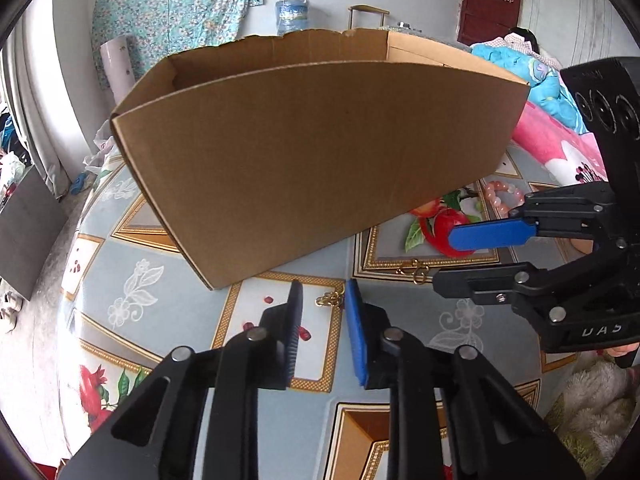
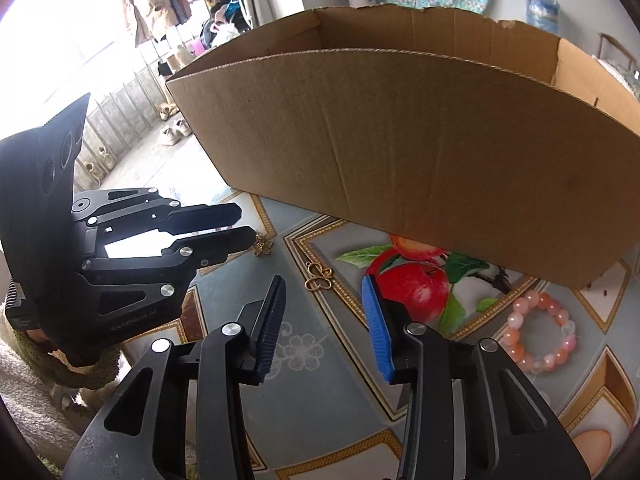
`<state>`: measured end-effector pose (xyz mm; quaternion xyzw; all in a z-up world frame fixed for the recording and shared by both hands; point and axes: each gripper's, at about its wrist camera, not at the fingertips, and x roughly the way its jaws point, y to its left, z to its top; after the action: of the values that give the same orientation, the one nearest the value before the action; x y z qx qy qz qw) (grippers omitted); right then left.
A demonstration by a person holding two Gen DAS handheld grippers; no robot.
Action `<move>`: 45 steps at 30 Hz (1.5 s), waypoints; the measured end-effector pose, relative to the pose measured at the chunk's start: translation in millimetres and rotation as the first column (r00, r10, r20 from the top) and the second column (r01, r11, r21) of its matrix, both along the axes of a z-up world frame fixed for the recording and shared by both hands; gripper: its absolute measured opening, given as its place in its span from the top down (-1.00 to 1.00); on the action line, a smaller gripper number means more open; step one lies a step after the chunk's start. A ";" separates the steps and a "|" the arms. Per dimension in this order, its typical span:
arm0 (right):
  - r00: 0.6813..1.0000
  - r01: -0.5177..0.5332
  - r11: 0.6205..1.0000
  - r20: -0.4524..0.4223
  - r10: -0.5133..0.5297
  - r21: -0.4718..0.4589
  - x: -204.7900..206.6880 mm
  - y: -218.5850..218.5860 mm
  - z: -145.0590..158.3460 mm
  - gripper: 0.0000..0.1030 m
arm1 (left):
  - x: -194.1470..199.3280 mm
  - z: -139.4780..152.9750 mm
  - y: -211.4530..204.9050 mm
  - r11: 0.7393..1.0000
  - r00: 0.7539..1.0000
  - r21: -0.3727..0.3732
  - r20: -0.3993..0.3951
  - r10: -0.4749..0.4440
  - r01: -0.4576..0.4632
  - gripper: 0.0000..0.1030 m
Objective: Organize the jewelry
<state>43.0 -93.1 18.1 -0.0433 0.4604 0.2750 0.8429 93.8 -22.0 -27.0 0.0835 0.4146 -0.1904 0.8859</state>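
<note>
A tall open cardboard box (image 1: 312, 152) fills the upper middle of both views, standing on a tabletop (image 1: 192, 280) covered with a cloth printed with fruit and gilt frames. In the left wrist view the left tool (image 1: 323, 294) points down from the bottom centre, its jaws partly apart, and a small gold charm (image 1: 329, 300) lies on the cloth right at the gap between the fingertips; whether the pads touch it cannot be told. Just right of it, below the printed red apple, a second gold charm (image 1: 414, 272) lies at the gilt border, near the tips of the right tool (image 1: 442, 258), which enters from the right edge with its jaws apart and nothing between them. A pink bead bracelet (image 1: 505, 196) lies at centre right, beside the box's lower corner. In the right wrist view the same bracelet (image 2: 540, 330) sits at lower right, a looped gold charm (image 2: 319, 276) lies ahead of the right tool's fingers, not gripped, and the other charm (image 2: 263, 246) lies at the tips of the left tool (image 2: 248, 226) at centre left.
</note>
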 end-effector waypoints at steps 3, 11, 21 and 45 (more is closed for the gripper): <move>1.000 -0.006 1.000 -0.002 0.006 -0.010 2.9 3.8 -0.1 0.33 | 1.7 -1.6 0.5 1.000 1.000 -0.004 -0.007 -0.002 0.002 0.63; 0.999 -0.034 0.998 0.012 0.034 -0.056 3.3 22.8 -1.8 0.49 | 4.0 -6.8 -1.7 1.000 1.000 0.006 -0.006 -0.012 0.012 0.87; 0.998 -0.038 0.991 0.040 0.044 -0.130 4.2 34.7 -1.8 0.79 | 1.2 -5.4 14.3 0.999 1.000 -0.037 0.000 0.016 -0.016 1.00; 0.998 0.007 0.999 0.055 -0.005 -0.038 -26.2 -21.8 23.9 0.79 | -16.7 27.5 54.3 0.971 0.991 -0.203 0.013 0.131 -0.125 1.00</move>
<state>16.7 -115.0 42.0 -0.0656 0.4424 0.2622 0.8551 77.1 32.4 0.5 -0.0312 0.3859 -0.1729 0.9056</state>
